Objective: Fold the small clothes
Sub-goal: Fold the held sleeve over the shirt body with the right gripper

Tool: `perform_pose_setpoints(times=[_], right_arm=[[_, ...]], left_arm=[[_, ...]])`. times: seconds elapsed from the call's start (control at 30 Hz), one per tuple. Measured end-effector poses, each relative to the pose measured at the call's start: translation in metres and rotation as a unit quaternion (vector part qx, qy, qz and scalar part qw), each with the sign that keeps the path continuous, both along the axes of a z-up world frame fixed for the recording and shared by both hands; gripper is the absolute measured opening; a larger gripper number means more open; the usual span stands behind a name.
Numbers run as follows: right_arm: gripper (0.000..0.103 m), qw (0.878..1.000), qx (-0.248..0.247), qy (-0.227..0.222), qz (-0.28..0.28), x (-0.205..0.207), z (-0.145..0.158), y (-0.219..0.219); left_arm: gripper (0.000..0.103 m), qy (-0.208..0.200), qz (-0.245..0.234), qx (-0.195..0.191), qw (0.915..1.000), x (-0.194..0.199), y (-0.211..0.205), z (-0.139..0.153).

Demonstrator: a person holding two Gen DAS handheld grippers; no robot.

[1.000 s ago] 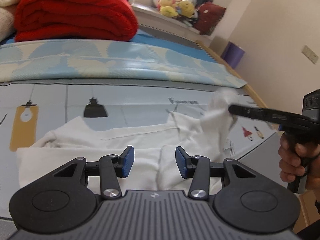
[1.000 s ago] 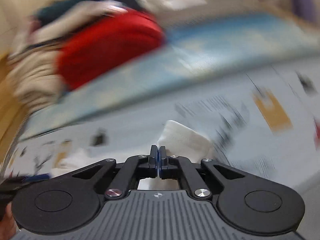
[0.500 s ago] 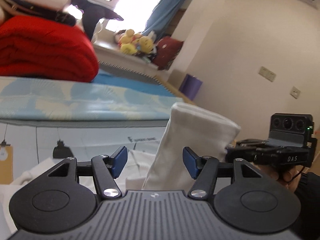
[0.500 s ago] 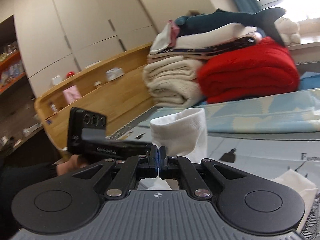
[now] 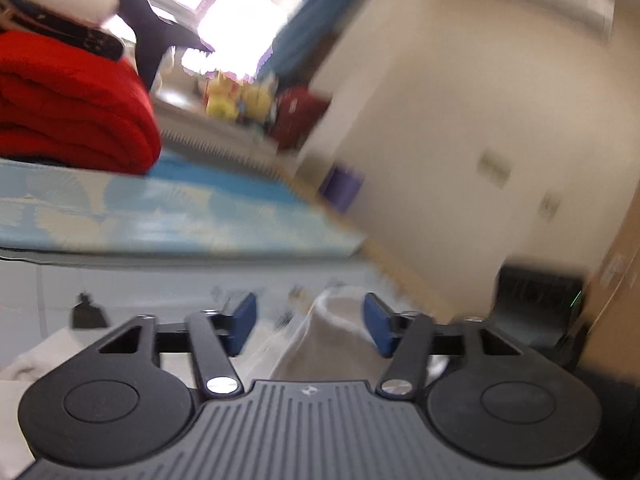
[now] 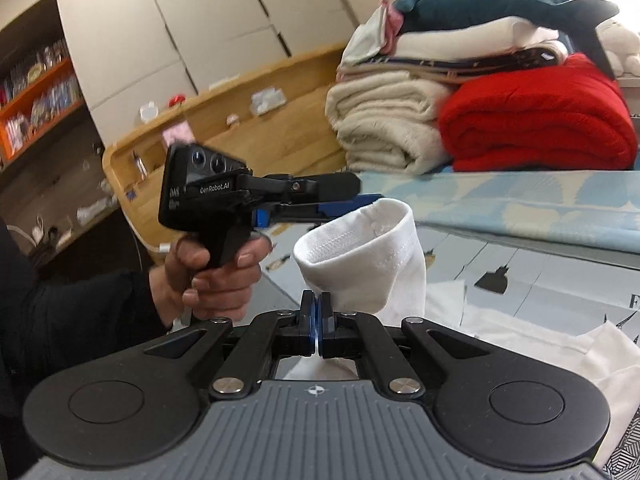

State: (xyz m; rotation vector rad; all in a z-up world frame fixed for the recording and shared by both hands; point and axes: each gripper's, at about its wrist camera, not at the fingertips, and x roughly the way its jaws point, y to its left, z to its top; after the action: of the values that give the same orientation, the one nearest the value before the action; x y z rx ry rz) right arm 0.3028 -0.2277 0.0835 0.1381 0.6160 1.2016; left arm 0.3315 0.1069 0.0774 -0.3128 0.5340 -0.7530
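A small white garment lies on the patterned bed sheet. My right gripper is shut on its sleeve and holds the open cuff up above the bed. My left gripper is open, and the lifted sleeve stands between its blue pads without being pinched. The left gripper also shows in the right wrist view, held in a hand just left of the cuff. The left wrist view is blurred.
A red folded blanket and a stack of cream blankets with a plush shark on top sit at the bed's far side. A wooden shelf unit stands to the left. Wall and window are beyond.
The right gripper lifted the sleeve off the bed and holds it upright. The left gripper rose and swung towards the sleeve, staying open; in its view the cuff now sits lower.
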Motion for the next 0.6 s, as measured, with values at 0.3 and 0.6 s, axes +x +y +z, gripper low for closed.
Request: perform_pose_setpoints(times=[0.3,0.6], right_arm=[[0.002,0.997,-0.045,-0.016,-0.059,0.005,0.000,0.012],[0.021,0.907,-0.233,0.056,-0.346,0.048,-0.036,-0.032]], left_arm=[[0.005,0.083,0.140,0.101,0.9815,0.009,0.032,-0.010],[0.012,0.294,0.325,0.187,0.8792,0.004,0.118,-0.053]])
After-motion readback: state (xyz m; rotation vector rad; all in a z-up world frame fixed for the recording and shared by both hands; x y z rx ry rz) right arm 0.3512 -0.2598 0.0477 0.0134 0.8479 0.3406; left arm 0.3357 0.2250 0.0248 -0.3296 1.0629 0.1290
